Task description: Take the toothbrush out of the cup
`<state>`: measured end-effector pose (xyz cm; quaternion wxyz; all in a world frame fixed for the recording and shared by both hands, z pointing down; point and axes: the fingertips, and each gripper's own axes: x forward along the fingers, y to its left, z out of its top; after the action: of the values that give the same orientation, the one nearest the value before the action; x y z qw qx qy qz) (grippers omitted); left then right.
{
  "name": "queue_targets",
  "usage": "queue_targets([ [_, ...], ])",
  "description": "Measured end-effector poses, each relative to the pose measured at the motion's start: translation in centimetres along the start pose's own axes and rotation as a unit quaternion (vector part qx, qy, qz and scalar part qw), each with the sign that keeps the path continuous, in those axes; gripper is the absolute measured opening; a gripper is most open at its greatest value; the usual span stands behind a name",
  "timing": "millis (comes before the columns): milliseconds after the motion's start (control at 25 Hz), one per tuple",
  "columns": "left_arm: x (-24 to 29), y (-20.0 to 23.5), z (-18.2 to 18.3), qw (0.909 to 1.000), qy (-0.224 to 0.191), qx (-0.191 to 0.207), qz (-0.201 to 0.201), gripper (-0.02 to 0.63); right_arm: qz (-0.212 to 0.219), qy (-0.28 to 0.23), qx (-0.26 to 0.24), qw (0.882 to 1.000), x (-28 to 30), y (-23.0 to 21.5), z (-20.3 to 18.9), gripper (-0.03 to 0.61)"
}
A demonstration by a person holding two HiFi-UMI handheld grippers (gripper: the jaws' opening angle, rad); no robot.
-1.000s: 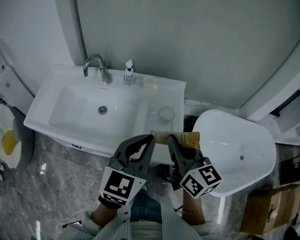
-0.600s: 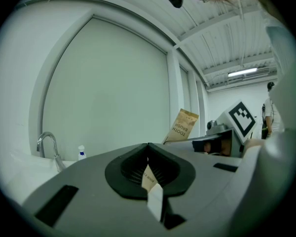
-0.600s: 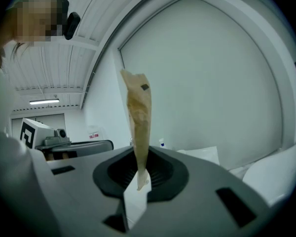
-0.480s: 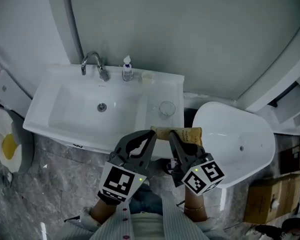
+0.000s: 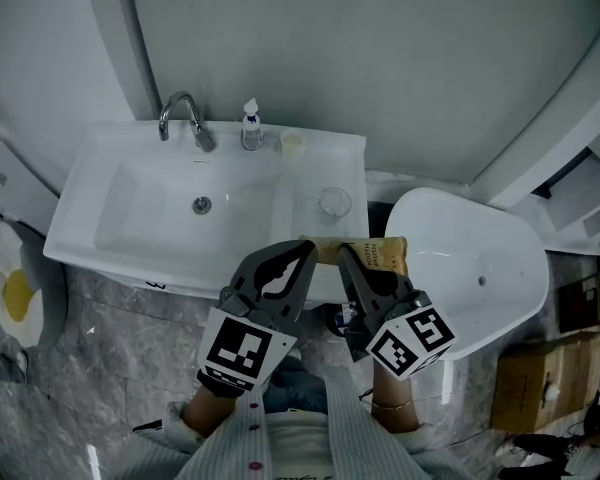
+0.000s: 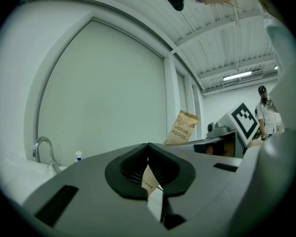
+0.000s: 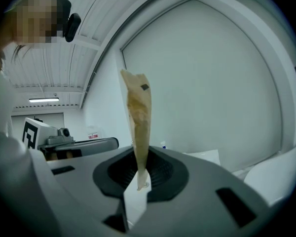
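A tan paper toothbrush packet (image 5: 365, 251) hangs level over the sink's front right corner. My right gripper (image 5: 350, 256) is shut on it; in the right gripper view the packet (image 7: 139, 120) rises edge-on out of the jaws (image 7: 140, 176). My left gripper (image 5: 302, 254) sits just to its left, shut on a tan printed strip of paper (image 6: 149, 178); I cannot tell whether the strip still joins the packet (image 6: 181, 128). A clear glass cup (image 5: 333, 202) stands on the sink's right ledge and looks empty. A smaller pale cup (image 5: 292, 143) stands by the wall.
White sink (image 5: 100, 183) with a chrome faucet (image 5: 183, 118) and a soap bottle (image 5: 250, 128) at the back. A white toilet (image 5: 480, 268) stands to the right, with a cardboard box (image 5: 525, 398) beyond it. An egg-shaped mat (image 5: 10, 288) lies on the left floor.
Both grippers keep their grip and place. Only the head view has drifted a little, so the sink sits slightly higher in the picture.
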<state>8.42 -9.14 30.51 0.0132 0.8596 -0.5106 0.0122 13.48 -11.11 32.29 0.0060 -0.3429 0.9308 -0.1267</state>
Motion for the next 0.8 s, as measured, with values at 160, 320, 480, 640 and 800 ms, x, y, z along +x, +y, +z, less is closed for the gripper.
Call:
queue_targets([
  [160,-0.08,-0.15,0.15,1.0000,-0.002,0.002,-0.002,0.017,0.005,0.000,0.002,1.000,-0.01,0.36,-0.08,0.046],
  [320,-0.03,-0.29,0.16,1.0000,-0.003,0.001,-0.004,0.017,0.009,0.000,0.002,1.000,0.06,0.61,-0.01,0.046],
  [480,0.06,-0.24,0.32,0.9999,-0.004,0.002,-0.009,0.017,0.011,-0.003,-0.001,1.000,0.27,0.62,0.31,0.046],
  [640,0.22,-0.09,0.35,0.9999,-0.005,-0.007,-0.009,0.017,0.014,-0.003,-0.003,1.000,0.45,0.61,0.46,0.046],
  [800,0.28,-0.05,0.58,0.9998,-0.014,-0.013,-0.010,0.017,0.016,-0.002,-0.007,1.000,0.43,0.67,0.63,0.046],
])
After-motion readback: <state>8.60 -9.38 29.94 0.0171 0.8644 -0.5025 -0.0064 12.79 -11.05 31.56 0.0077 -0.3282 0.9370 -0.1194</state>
